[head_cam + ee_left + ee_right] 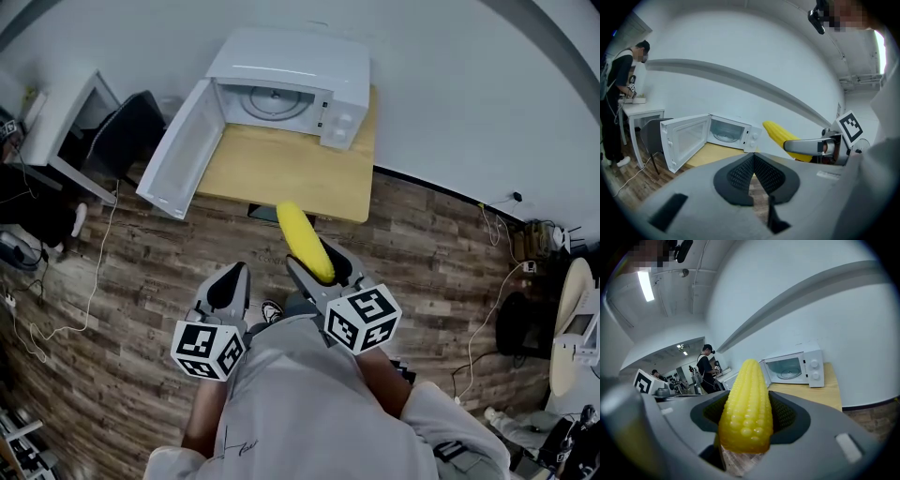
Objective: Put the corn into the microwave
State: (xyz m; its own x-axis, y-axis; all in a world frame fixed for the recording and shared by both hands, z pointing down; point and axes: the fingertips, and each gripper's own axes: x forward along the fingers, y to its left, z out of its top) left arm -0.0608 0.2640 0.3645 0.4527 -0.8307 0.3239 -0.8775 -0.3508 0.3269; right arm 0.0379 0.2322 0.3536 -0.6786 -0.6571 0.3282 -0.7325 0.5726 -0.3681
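- Wooden counter (281, 173) carries microwave (292, 80), door (183, 150) open past left edge.
- Right hand-held gripper (319, 264) clamps corn (302, 236) by near edge.
- Left hand-held gripper (232, 277): jaws together, empty.

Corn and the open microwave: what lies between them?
Head view: only bare tabletop lies between the corn, held in the right gripper, and the microwave.

Surface (281, 169): light wood top, set against the white wall (450, 84).
Floor (131, 309): dark wood planks; a white cable (98, 262) trails across the left side.
Chair (127, 136): dark, beside a white desk (61, 117).
Person (616, 89): standing at that desk.
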